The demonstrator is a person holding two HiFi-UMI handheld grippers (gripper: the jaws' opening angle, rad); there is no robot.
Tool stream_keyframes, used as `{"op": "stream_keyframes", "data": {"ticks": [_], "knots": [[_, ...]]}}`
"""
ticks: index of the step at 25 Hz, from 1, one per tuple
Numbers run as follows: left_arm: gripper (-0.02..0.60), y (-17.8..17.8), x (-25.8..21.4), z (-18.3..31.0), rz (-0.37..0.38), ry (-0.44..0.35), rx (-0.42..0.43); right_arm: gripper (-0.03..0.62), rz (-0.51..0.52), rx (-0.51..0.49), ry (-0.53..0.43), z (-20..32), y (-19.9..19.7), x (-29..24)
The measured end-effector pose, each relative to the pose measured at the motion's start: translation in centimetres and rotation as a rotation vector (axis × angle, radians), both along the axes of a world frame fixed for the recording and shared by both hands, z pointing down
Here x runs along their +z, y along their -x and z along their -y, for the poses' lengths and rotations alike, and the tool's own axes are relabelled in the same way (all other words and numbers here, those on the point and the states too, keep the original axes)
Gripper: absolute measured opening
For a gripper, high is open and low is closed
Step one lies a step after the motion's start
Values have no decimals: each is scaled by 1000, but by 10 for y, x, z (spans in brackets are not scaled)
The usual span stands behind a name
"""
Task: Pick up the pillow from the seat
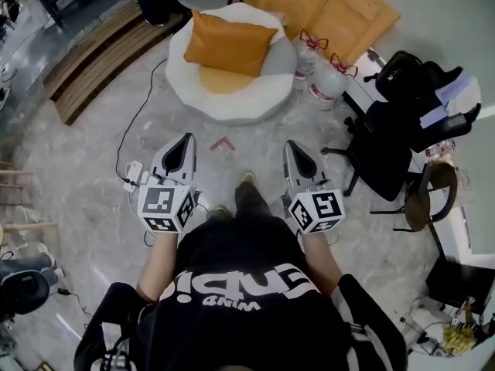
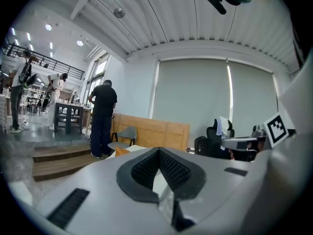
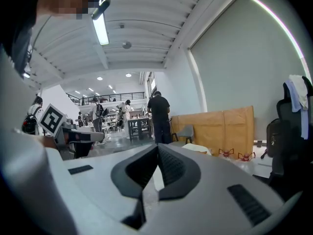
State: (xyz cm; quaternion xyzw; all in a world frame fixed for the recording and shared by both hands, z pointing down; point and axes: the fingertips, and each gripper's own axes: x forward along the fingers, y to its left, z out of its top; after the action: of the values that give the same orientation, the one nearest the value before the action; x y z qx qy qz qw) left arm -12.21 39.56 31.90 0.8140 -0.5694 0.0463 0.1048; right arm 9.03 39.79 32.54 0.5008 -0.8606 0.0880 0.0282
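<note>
One pillow, long axis left-right, on seat

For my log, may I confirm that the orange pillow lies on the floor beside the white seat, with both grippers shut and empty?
Not quite: the head view shows the orange pillow lying on the white seat itself, not beside it. The left gripper and right gripper are indeed shut and empty.

We can find only large white lettering on the person's black fabric T-shirt, upside down to us; a smaller line perhaps reads "4NIM".
</note>
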Motion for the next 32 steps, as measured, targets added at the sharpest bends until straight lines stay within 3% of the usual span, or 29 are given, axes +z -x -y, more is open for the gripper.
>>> {"op": "stream_keyframes", "data": {"ticks": [16, 32], "knots": [[9, -13, 0, 67, 24, 14, 17, 21, 16, -20, 12, 71, -1, 4], [9, -35, -13, 181, 24, -15, -45, 21, 32, -100, -14, 190, -17, -7]]}}
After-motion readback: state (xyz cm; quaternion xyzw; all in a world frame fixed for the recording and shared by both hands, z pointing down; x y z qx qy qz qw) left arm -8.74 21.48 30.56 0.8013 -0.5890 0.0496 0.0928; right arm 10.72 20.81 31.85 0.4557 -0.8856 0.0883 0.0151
